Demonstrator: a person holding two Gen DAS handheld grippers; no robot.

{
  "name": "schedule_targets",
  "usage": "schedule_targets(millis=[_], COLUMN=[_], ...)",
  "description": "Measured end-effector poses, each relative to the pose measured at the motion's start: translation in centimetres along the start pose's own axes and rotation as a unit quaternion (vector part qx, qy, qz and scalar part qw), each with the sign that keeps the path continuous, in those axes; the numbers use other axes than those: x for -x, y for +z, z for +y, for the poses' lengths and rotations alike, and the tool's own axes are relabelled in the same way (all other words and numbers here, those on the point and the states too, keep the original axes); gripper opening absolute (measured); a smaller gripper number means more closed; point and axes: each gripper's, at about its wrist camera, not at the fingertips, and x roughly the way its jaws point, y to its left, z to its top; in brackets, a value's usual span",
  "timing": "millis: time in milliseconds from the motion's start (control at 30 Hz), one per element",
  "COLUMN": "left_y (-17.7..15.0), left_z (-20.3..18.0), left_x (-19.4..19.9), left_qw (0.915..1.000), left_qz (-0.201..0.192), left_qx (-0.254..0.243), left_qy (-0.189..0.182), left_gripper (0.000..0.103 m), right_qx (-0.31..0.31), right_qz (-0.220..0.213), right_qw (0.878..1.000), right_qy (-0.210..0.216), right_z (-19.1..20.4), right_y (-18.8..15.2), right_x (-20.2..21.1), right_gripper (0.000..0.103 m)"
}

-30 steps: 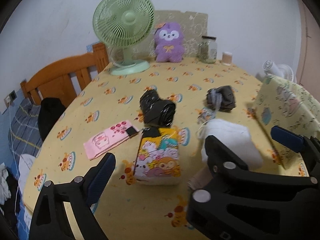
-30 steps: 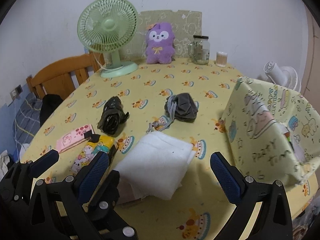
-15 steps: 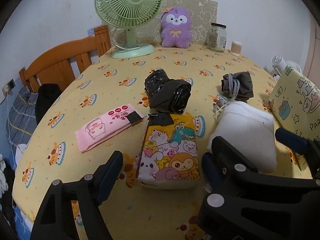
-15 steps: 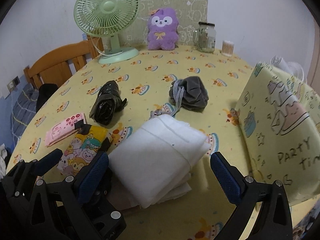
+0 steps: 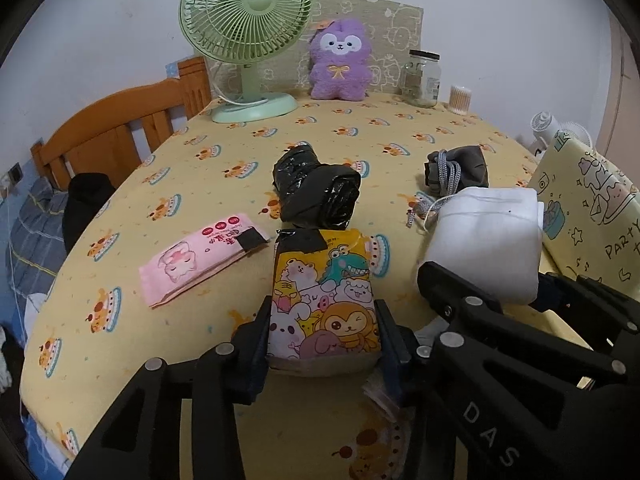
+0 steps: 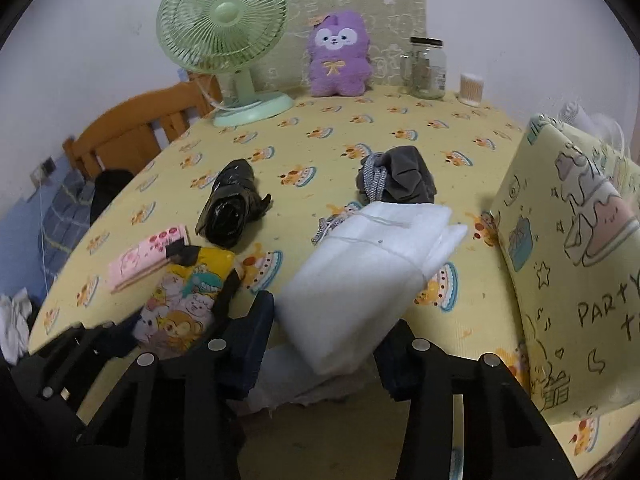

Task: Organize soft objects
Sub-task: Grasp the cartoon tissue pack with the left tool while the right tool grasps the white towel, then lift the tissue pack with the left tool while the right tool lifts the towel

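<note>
Where lettering shows, yellow bag [image 6: 580, 264] reads "PARTY".

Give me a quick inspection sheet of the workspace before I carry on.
Surface: table under yellow cake-print cloth.
Job's things: cartoon tissue pack, white folded cloth, pink tissue pack, black plastic bundle, grey drawstring pouch.
Clutter: purple plush, glass jar, swab tub.
Grippers: left gripper, just closing, clamps cartoon pack; right gripper, just closing, clamps white cloth.
Cables: fan cord.
Surroundings: wooden headboard, yellow party bag.
</note>
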Motion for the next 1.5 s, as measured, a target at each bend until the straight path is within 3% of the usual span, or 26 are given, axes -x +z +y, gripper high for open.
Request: schedule_targets(millis=[367, 533, 733, 1500], left_y=[0.2, 0.2, 0.3, 2.9], left_z=[-0.3, -0.4, -0.4, -1.9], left_x=[1.8, 2.5, 3.0, 7.6], left_qw=[0.9997, 0.9995, 0.9993, 0.9955], left_qz=[-0.022, -0.030, -0.036, -0.095], left_qx=[-0.003, -0.003, -0.003, -0.002], left_qy=[0.002, 0.006, 0.007, -0.005], left_gripper=[0.047, 0.047, 0.047, 0.047], right_qx=[0.009, 0.014, 0.007, 0.027], right_qz=[-0.033, -0.037, -0.039, -0.096], right_qw=[0.999, 0.999, 0.999, 0.995], right_qy=[0.002, 0.011, 0.029, 0.022], right_z=[-0.1, -0.1, -0.1, -0.6], right_y=[0.1, 0.3, 0.3, 2.9], right_x=[2.1, 2.7, 2.9, 8.7], right_gripper=[0.044, 0.028, 0.018, 0.017])
